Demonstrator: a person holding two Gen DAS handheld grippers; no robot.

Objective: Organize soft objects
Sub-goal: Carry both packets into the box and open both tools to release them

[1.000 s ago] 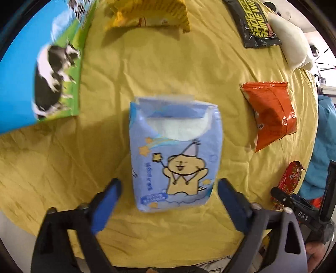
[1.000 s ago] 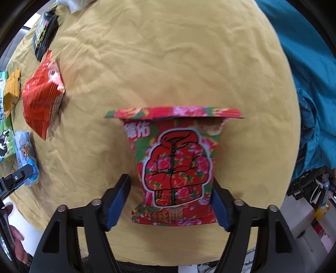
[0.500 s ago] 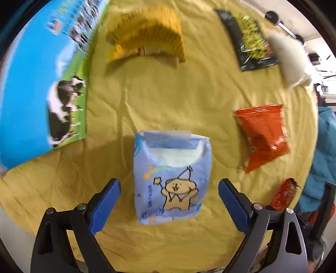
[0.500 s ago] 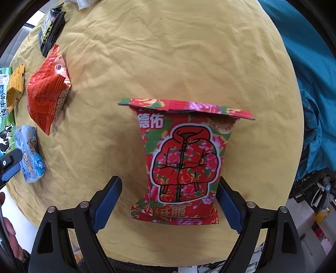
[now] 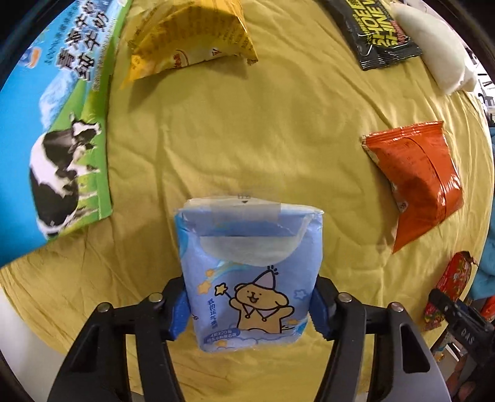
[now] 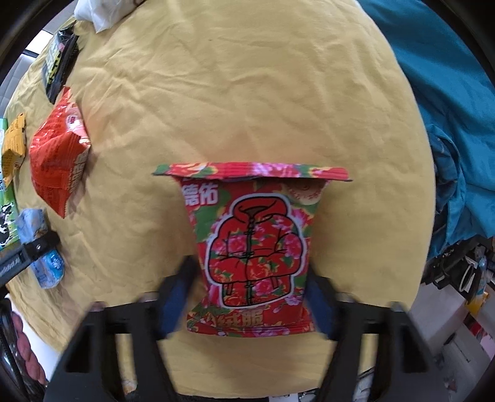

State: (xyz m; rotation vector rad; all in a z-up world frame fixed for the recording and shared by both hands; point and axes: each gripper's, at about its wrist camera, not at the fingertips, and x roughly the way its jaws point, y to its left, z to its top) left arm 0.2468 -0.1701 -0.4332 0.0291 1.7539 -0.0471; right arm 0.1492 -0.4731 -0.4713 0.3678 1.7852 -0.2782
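- Blue tissue pack (image 5: 250, 278) with bear print, low centre of left view, pinched at both sides by left gripper (image 5: 249, 306); blue fingers (image 5: 179, 312) pressed against pack walls.
- Red floral snack bag (image 6: 253, 247) centred in right view, flanked tight by right gripper (image 6: 247, 297); fingers (image 6: 174, 297) motion-blurred, apparently touching bag sides, full clamp hard to confirm.
- Both items on or barely above yellow cloth (image 5: 247, 130) over worktop; lift not confirmable.
- Around, left view: orange-red chip bag (image 5: 417, 179) to the right, yellow snack bag (image 5: 188, 40) at far edge, black packet (image 5: 383, 27) and white soft pouch (image 5: 433, 49) at far right, blue milk carton box (image 5: 55, 108) at left.
- Items spread well apart, no grouping or container visible.
- Progress judged early: two grasps in hand, nothing visibly sorted; carrying, placing and all other soft items left.
- Destination not shown; cannot tell where either pack goes.
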